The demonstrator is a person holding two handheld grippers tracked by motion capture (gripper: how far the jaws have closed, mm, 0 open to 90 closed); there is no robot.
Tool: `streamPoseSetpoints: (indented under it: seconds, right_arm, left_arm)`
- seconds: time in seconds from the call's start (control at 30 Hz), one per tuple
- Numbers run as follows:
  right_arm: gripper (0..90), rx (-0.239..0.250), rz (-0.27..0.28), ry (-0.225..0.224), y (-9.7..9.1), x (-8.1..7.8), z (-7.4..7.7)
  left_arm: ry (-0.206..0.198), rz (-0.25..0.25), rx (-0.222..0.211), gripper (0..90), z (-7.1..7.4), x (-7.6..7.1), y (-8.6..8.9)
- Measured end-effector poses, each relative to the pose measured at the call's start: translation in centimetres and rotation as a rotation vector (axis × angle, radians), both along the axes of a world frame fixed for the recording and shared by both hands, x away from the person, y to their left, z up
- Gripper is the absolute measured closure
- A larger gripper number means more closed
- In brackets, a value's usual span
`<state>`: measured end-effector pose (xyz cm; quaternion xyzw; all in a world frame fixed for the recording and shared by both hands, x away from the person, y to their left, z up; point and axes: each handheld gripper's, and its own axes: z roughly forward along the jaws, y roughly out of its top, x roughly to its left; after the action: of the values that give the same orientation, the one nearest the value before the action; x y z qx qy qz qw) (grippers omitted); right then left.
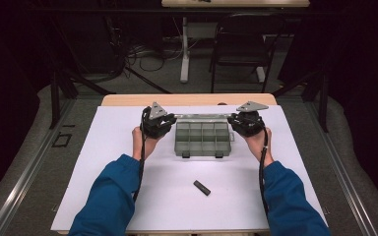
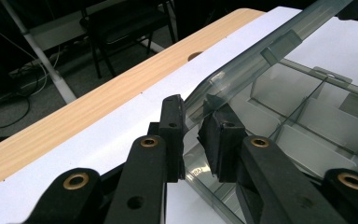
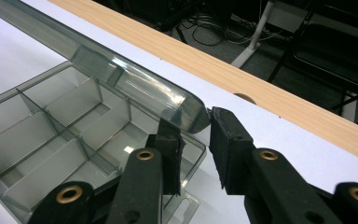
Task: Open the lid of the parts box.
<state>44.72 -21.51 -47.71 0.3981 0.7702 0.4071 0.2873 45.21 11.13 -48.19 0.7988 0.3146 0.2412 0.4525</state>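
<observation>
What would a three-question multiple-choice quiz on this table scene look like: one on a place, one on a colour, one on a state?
1. Where does the small black object lie?
A. inside the box
B. on the white sheet, nearer the person than the box
C. on the floor

2. What colour are the person's sleeves?
A. blue
B. red
C. white

3. How is the compartment box's clear lid?
A. latched shut
B. taken off
C. raised open

Answers: 1 B, it lies alone nearer the person. 2 A, both forearms show blue. 3 C, the left gripper and right gripper flank its corners above bare compartments.
</observation>
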Motion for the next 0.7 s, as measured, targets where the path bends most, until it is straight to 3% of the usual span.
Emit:
streamPoseSetpoints:
  seconds: [0.7]
  right_arm:
    - [79.0, 0.017, -0.049, 0.034, 0.1, 1.7, 0.0]
  left_arm:
    - [0.037, 0.026, -0.047, 78.6, 0.2, 1.8, -0.1]
